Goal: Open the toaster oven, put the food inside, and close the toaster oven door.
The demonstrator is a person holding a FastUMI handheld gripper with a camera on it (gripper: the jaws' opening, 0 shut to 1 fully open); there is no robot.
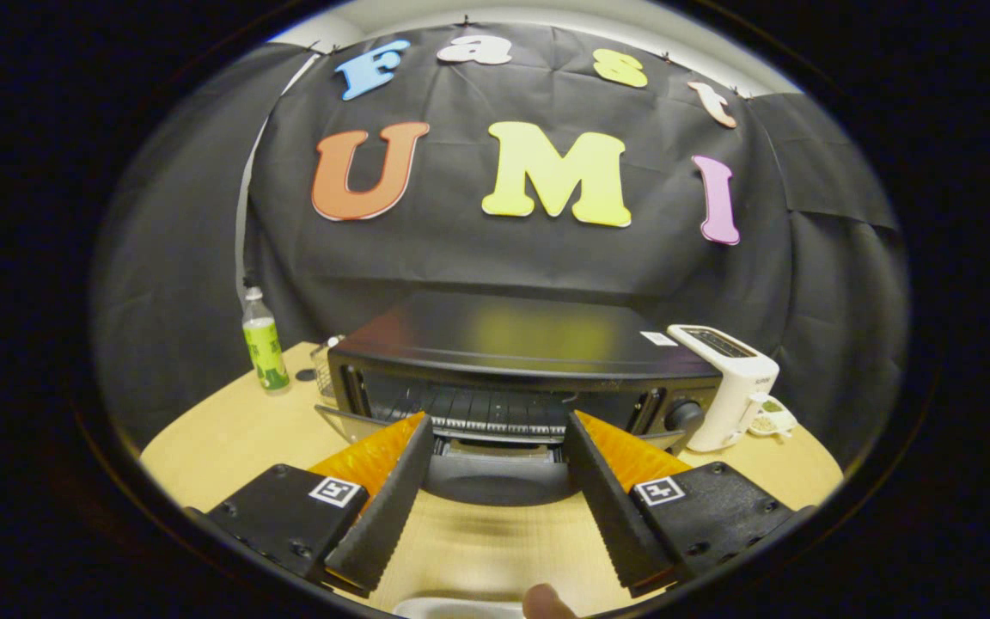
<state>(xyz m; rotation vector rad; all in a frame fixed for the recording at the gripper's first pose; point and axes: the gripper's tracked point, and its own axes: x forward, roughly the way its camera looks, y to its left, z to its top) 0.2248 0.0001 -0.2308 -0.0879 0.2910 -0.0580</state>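
Note:
The black toaster oven (512, 361) stands on the wooden table just ahead of my fingers. Its door (495, 481) hangs open, folded down toward me, and the wire rack (495, 414) inside shows. My gripper (497, 421) is open, the fingertips level with the oven's mouth and the lowered door between them, untouched. Nothing is held. Close under the gripper, a white plate rim (452, 609) and a small brown rounded piece (546, 602), possibly the food, peek in.
A white slot toaster (731, 378) stands right of the oven with a small cup (772, 421) beside it. A green-labelled bottle (265, 344) and a small clear container (323, 370) stand on the oven's left. Bare tabletop (229, 438) lies to the left.

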